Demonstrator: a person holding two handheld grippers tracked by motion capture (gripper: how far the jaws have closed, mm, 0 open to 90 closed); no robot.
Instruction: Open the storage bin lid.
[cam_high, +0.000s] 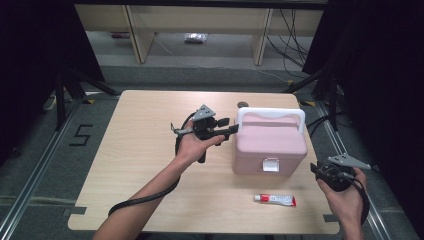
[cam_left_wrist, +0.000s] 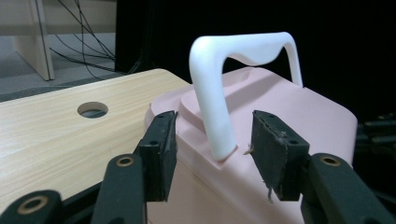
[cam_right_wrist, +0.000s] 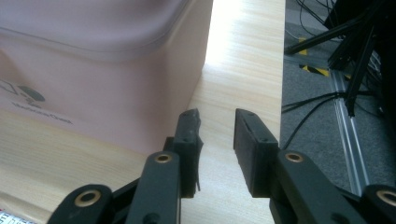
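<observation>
A pink box (cam_high: 270, 145) with a white handle (cam_high: 270, 114) sits on the right half of the wooden table (cam_high: 145, 165), latch side facing the person. The handle stands upright over the far part of the lid.

Left gripper (cam_high: 231, 131): held level at the box's left side, tips at the upper edge near the lid. In the left gripper view its jaws stand apart, one on each side of the near leg of the handle (cam_left_wrist: 212, 107). The leg lies in the gap between the pads; neither pad presses on it. Jaws released, nothing gripped. A round hole (cam_left_wrist: 92, 109) in the tabletop shows beyond the box's left edge.

Right gripper (cam_high: 320, 172): held off the right front corner of the box, near the table's right edge, apart from the box. In the right gripper view its jaws are parted with only bare tabletop between them; the box's side wall (cam_right_wrist: 98, 88) lies just left of the left jaw. Nothing held.

A small tube (cam_high: 275, 200) with a red cap lies flat on the table in front of the box, between the box and the near edge, well clear of both grippers.
</observation>
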